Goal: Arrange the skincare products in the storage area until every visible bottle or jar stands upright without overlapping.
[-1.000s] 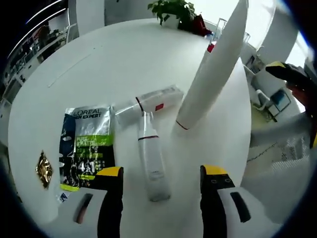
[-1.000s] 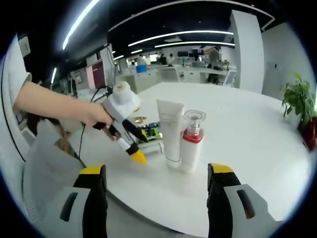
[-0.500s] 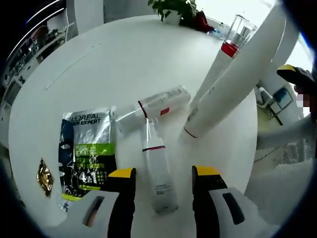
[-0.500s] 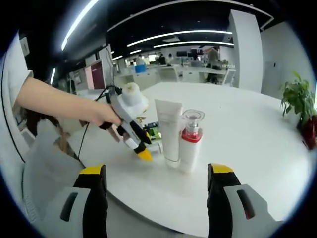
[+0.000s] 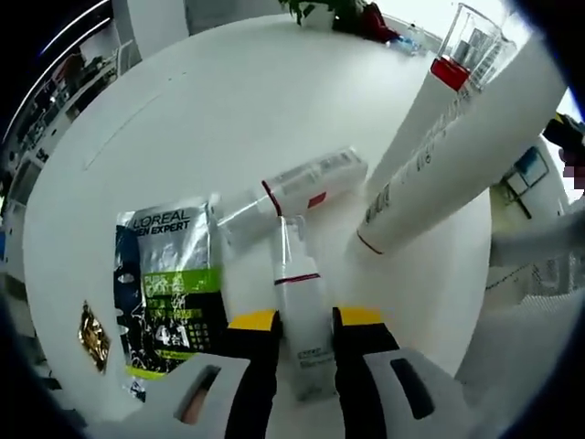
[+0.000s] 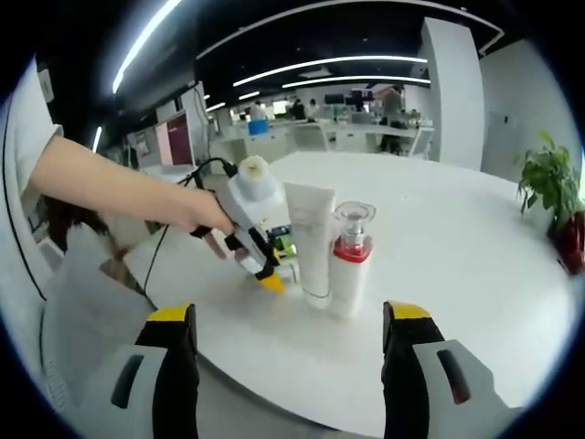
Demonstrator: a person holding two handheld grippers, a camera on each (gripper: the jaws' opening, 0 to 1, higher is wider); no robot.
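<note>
Left gripper view: left gripper [image 5: 306, 320] low over the white round worktop [image 5: 183, 119], its yellow-tipped jaws drawn in close on either side of a clear bottle [image 5: 304, 320] lying flat; they look clamped on it, though contact on the far side is hard to confirm. A second lying bottle [image 5: 292, 187], red-banded, rests just beyond, its neck end near the first bottle's nozzle. Left of both, a flat L'Oreal sachet [image 5: 169, 274], and beside that, toward the edge, a small gold packet [image 5: 94, 337]. At right a white tube [image 5: 457, 165] stands on its cap, with a red-collared pump bottle [image 5: 452, 69] just behind it. Right gripper view: right gripper [image 6: 291, 320] held off the worktop edge, jaws wide apart, nothing between them. Tube and pump bottle stand upright side by side, touching or nearly so. A person's hand [image 6: 196, 212] brings the left gripper down to the worktop just left of the tube. Potted plant [image 6: 553, 197] at far right.
</note>
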